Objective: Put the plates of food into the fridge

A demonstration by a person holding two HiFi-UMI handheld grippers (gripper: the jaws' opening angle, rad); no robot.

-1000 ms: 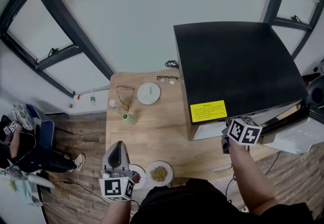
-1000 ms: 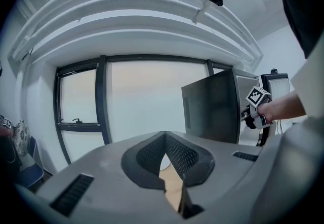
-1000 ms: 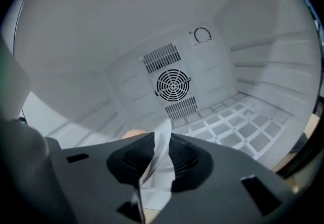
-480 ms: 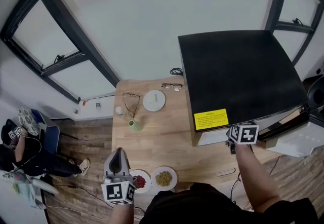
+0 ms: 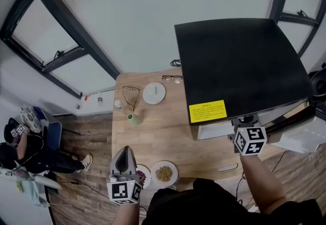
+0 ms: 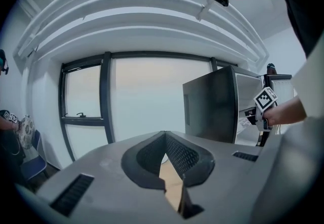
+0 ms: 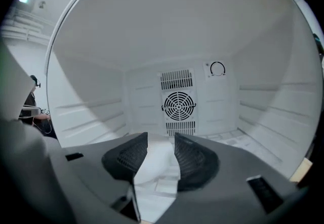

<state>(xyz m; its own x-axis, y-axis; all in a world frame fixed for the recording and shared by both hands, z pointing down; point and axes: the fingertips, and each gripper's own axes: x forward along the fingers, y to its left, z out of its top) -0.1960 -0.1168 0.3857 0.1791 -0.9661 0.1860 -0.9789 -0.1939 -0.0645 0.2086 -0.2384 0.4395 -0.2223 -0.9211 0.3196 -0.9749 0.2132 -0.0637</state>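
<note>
One grey hand-held gripper, our left (image 5: 123, 151), is hanging over the near left edge of the pale, grainy wooden tabletop (image 5: 163, 137). Its ribbed pads are pressing together at the tips with nothing between them.

Just to its right, two round white plates are lying side by side. The first plate (image 5: 148, 177), carrying dark red food (image 5: 140, 177), is sitting partly behind that gripper. The second plate (image 5: 174, 170) is carrying a heap of yellow-green grains (image 5: 163, 173).

Farther back we are seeing dark-rimmed glasses (image 5: 131, 97), a small green cup (image 5: 133, 118) and a flat white disc (image 5: 154, 93).

At the tabletop's right end the fridge (image 5: 239, 66) is standing, a boxy cabinet with a matt black top. A yellow label (image 5: 208, 111) is sitting near its front corner, its print too small to read.

Our right hand-held gripper (image 7: 161, 139) is pointing into the open fridge, well apart from both plates. Its jaws have just been opening and are standing wide, with only the smooth white liner (image 7: 91, 91) showing between them. The moulded side walls are carrying shelf rails (image 7: 86, 116), and a round fan grille (image 7: 179, 105) is sitting in the back wall between slotted vents.
</note>
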